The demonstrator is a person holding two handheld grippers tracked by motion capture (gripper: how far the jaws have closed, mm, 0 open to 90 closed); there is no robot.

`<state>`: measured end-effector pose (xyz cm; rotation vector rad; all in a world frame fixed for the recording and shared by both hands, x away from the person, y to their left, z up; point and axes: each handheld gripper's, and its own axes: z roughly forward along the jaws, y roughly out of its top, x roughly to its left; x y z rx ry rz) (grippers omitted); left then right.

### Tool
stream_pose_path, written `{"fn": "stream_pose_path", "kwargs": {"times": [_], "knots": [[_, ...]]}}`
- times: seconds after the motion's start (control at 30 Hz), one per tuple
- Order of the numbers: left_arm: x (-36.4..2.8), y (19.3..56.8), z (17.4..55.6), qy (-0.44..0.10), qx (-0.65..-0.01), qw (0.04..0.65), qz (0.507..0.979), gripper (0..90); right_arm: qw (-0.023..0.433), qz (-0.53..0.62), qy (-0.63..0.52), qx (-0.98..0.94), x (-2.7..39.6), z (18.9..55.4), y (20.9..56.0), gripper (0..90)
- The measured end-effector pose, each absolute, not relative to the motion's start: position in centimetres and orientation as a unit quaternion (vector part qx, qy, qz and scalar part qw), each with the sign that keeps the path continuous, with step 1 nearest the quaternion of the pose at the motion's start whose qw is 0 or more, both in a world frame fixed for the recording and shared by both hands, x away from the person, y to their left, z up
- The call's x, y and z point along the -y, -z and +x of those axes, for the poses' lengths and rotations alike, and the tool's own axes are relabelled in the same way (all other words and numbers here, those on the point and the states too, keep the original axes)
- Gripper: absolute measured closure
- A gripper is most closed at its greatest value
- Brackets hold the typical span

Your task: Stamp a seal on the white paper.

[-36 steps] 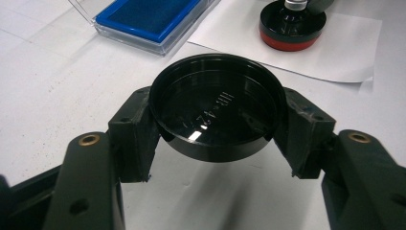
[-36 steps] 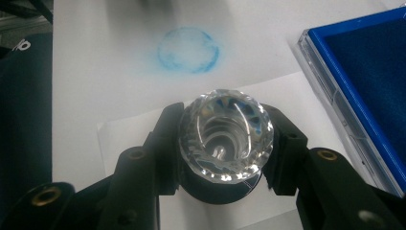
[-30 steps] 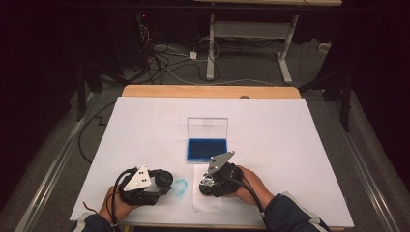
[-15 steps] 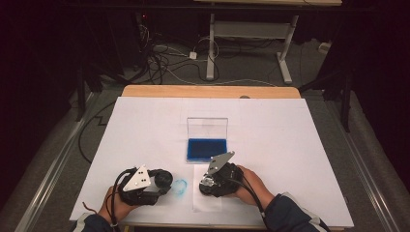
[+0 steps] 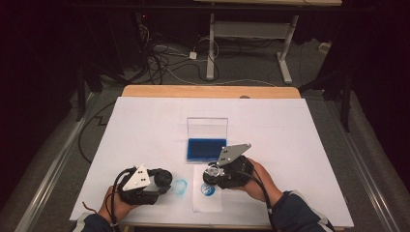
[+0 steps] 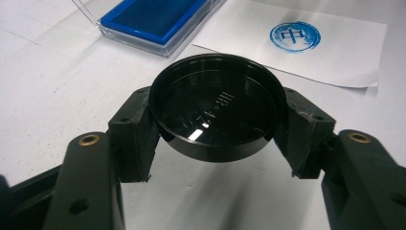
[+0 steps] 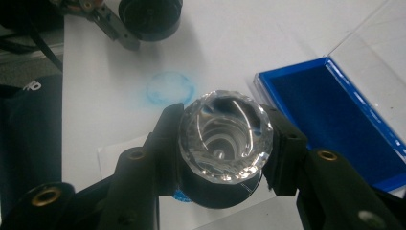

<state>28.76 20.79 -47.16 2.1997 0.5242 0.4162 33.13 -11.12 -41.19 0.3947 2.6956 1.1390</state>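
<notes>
My left gripper is shut on a black round cap, its hollow side facing the camera, just above the white table. The right gripper is shut on a round stamp with a faceted clear top and a black body. The stamp hangs over a slip of white paper that bears a round blue print. In the high view the left gripper is at the front left and the right gripper is just right of it.
An open blue ink pad with its clear lid standing upright lies just behind the right gripper. A faint blue ring smudge marks the white table cover between the grippers. The table's front edge is close under both hands.
</notes>
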Motion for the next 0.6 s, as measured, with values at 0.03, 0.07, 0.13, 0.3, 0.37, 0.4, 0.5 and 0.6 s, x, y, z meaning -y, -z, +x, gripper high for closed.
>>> {"fn": "stream_pose_path", "kwargs": {"times": [0.03,0.07,0.13,0.3,0.37,0.4,0.5,0.6], "knots": [[-20.8,47.2,28.8,-0.165,-0.208,0.409,0.873,36.3,0.096,0.133,-0.386,-0.908,11.2,33.1,41.0,56.0],[-20.8,47.2,28.8,-0.165,-0.208,0.409,0.873,36.3,0.096,0.132,-0.39,-0.906,11.3,33.1,40.9,56.0],[-20.8,47.2,28.8,-0.165,-0.209,0.409,0.873,36.3,0.099,0.133,-0.392,-0.905,11.4,33.0,40.6,56.0],[-20.7,47.2,28.8,-0.167,-0.208,0.41,0.872,36.3,0.103,0.131,-0.399,-0.902,11.7,32.8,40.1,56.0],[-20.7,47.2,28.7,-0.168,-0.207,0.41,0.872,36.3,0.106,0.133,-0.405,-0.898,11.9,32.7,39.8,56.0],[-20.7,47.2,28.7,-0.167,-0.207,0.409,0.873,36.3,0.107,0.13,-0.405,-0.899,12.0,32.7,39.7,56.0],[-20.8,47.2,28.7,-0.166,-0.209,0.41,0.872,36.3,0.111,0.134,-0.411,-0.895,12.3,32.7,39.3,56.0],[-20.9,47.3,28.8,-0.166,-0.212,0.411,0.871,36.3,0.112,0.134,-0.412,-0.894,12.6,32.8,39.1,56.0]]}}
